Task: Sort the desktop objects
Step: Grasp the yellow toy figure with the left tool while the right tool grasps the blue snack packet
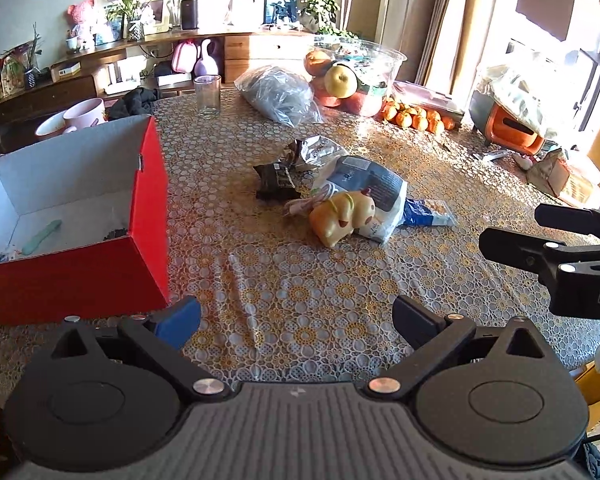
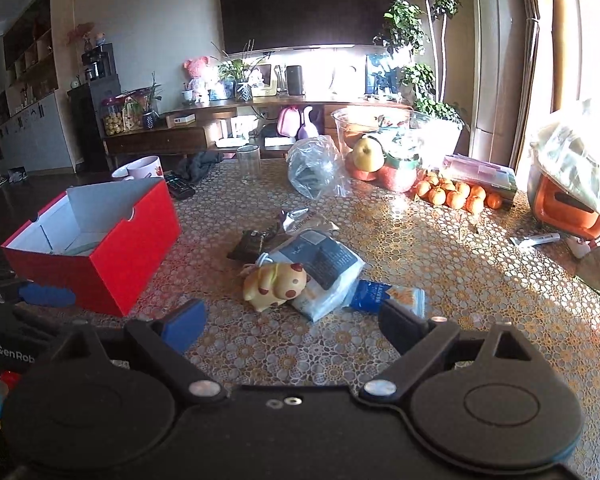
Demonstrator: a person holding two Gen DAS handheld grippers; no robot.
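Table [image 1: 300,280] — red box [image 1: 112,264], packets [image 1: 364,184] (snacks, perhaps)

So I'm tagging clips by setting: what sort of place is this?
Most likely a home living room: a large TV above a wooden sideboard, houseplants, and a table holding fruit.

red box [image 1: 80,268] cut off left, packet print [image 2: 332,258] unreadable

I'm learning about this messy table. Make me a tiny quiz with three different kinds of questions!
1. True or false: the red box lies right of the yellow dog toy.
2. What does the dog toy lean against? A) glass cup B) white packet C) oranges
3. Fill in: both grippers, left and right, have their fingers ____.

Key: 1 false; 2 B, the white packet; 3 open.
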